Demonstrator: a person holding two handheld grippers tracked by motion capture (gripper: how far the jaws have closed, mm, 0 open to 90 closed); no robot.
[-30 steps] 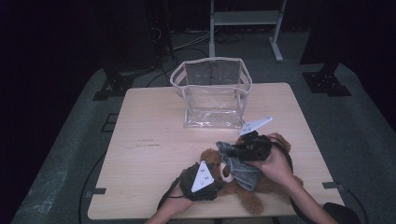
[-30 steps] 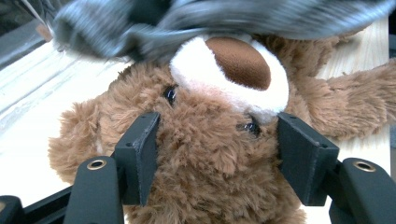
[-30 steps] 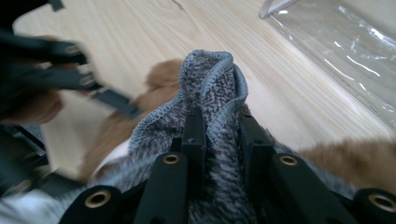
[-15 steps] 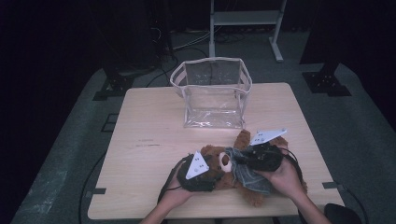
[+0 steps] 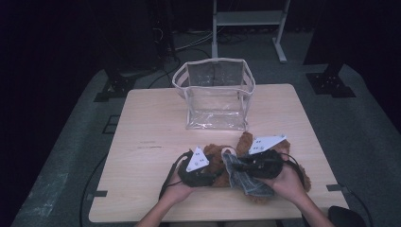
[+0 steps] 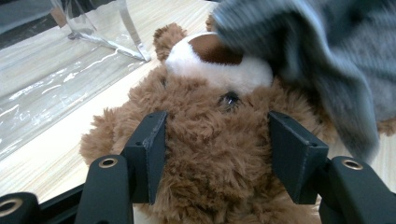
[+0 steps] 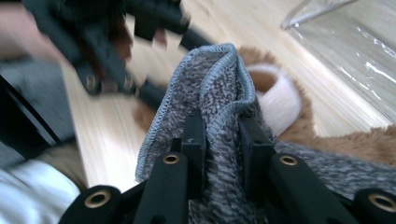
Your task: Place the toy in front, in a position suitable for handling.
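Observation:
A brown teddy bear lies on the wooden table near its front edge. My left gripper has its jaws on either side of the bear's head. They have just been closing, and the pads press into the fur. A grey knitted garment drapes over the bear's body. My right gripper is shut on a fold of that garment, just past the bear's white snout. In the right gripper view the left gripper is blurred at the top left.
A clear plastic bag with a white rim stands open behind the bear at the table's middle back. Its wall lies close by in the left gripper view. Both hands rest at the table's front edge. The floor around is dark.
The right gripper has moved toward the front edge with the grey garment, which now lies lower over the bear. The left gripper has shifted slightly and narrowed on the head.

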